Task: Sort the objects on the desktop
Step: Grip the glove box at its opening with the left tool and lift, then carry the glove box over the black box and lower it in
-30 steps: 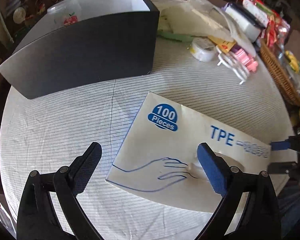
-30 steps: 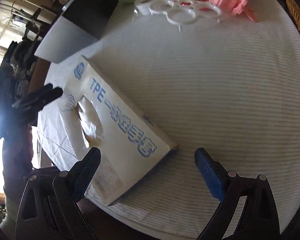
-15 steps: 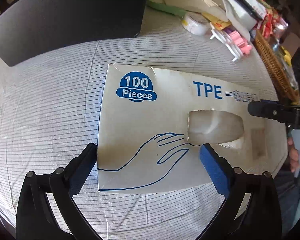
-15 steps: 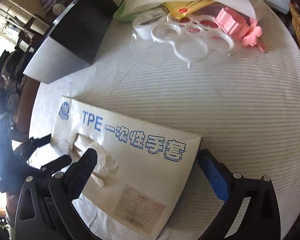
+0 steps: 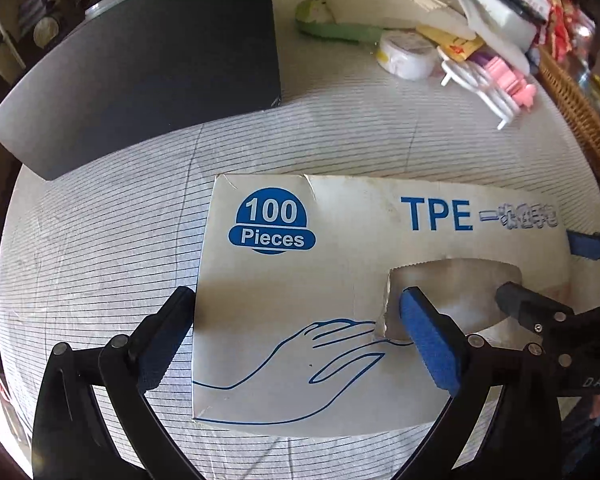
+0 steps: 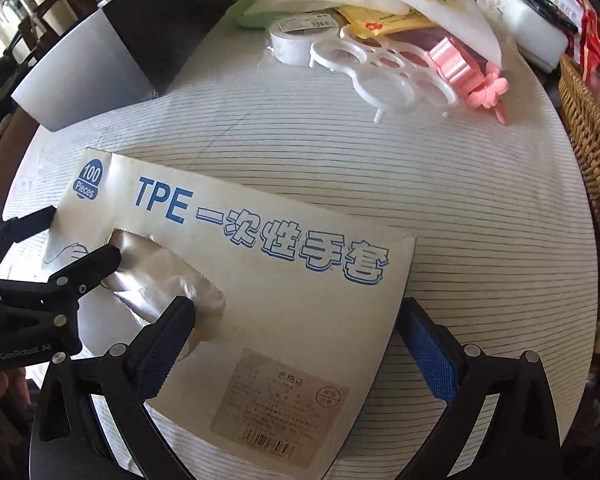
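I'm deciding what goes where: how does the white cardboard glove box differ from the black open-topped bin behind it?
The white cardboard glove box lies flat, a low slab; the black open-topped bin stands upright, much taller. The glove box carries blue print and a torn dispensing hole; the bin's outer walls are plain. Both open grippers straddle the glove box's ends; nothing touches the bin. Both rest on the striped tablecloth.

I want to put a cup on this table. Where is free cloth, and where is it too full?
Free: the striped cloth between the glove box and the white holed tray, and the cloth left of the glove box, below the black box. Crowded: the far edge, with tape roll, packets and wicker basket.
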{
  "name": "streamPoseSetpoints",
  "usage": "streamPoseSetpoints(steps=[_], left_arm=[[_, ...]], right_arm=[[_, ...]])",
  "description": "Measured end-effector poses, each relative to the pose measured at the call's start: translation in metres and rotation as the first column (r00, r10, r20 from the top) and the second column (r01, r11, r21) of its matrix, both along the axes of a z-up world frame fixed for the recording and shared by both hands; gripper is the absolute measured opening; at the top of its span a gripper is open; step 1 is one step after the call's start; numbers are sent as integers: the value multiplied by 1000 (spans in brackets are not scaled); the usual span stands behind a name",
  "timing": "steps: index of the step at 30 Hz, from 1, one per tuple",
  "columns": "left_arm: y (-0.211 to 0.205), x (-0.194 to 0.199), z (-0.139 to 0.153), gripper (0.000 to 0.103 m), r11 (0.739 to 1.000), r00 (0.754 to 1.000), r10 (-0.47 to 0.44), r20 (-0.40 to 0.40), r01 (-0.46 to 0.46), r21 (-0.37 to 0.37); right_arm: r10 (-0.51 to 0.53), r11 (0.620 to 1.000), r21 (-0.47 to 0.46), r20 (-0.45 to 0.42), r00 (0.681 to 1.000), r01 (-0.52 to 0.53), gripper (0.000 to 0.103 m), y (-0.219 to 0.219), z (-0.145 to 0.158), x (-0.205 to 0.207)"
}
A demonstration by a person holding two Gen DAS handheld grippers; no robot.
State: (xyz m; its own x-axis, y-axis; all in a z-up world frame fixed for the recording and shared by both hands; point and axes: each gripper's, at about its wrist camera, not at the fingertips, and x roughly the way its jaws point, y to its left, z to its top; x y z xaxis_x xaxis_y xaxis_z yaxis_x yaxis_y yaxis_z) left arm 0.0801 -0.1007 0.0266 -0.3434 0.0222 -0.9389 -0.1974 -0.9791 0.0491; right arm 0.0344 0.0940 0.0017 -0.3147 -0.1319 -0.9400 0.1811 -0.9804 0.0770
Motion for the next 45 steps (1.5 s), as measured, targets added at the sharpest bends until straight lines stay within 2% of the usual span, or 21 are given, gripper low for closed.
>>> streamPoseSetpoints(steps=[2,5,8,12,17,19,22,24,28,30,34,36,38,42,45], left_arm=[[-3,-3,-2,102,1000,1000,14,11,-14,20],[-13,-7,-2,98,998,999,27,25,-28,65],[-25,-9,3,92,991,998,52,28,-55,120],[-44,-12,5,92,978,995,90,46,-97,184],[-67,-10,12,91,942,989,137,64,-149,301],[-75,-3,28,90,925,988,150,40,-154,346],[-83,-1,72,91,903,984,169,-51,-134,408],[-91,-2,99,90,895,979,179,-98,-120,431],[-113,-21,152,90,906,972,167,-163,-86,413],[-126,-44,176,90,915,965,173,-199,-83,394],[-158,-100,207,90,935,951,201,-236,-114,335],[-173,-129,209,90,945,948,212,-239,-136,296],[-187,-159,202,90,945,949,229,-219,-162,285],[-207,-209,171,90,938,958,248,-144,-201,281],[-217,-238,141,90,944,965,250,-81,-225,242]], right_arm=[[9,1000,13,-24,1000,-9,100,-2,0,-2],[-2,1000,4,-50,999,2,88,3,6,-8],[5,1000,-10,-77,997,-5,88,2,14,-13],[40,999,32,-137,990,-36,87,-15,29,-11],[48,999,23,-214,976,-44,84,-26,53,-12],[41,999,7,-239,970,-41,82,-10,67,-5],[28,999,-21,-275,961,-35,82,-8,91,-3],[3,997,-76,-297,955,-27,82,-2,105,-2],[-16,984,-173,-307,952,-39,82,-8,136,-16],[-7,977,-203,-331,943,-64,82,-22,158,-35],[9,968,-230,-380,925,-104,83,-59,192,-80],[20,965,-233,-392,920,-121,83,-79,200,-108],[36,967,-216,-398,917,-132,83,-98,203,-135],[73,973,-175,-380,922,-149,84,-130,191,-184],[108,976,-147,-308,945,-160,84,-150,174,-217]])
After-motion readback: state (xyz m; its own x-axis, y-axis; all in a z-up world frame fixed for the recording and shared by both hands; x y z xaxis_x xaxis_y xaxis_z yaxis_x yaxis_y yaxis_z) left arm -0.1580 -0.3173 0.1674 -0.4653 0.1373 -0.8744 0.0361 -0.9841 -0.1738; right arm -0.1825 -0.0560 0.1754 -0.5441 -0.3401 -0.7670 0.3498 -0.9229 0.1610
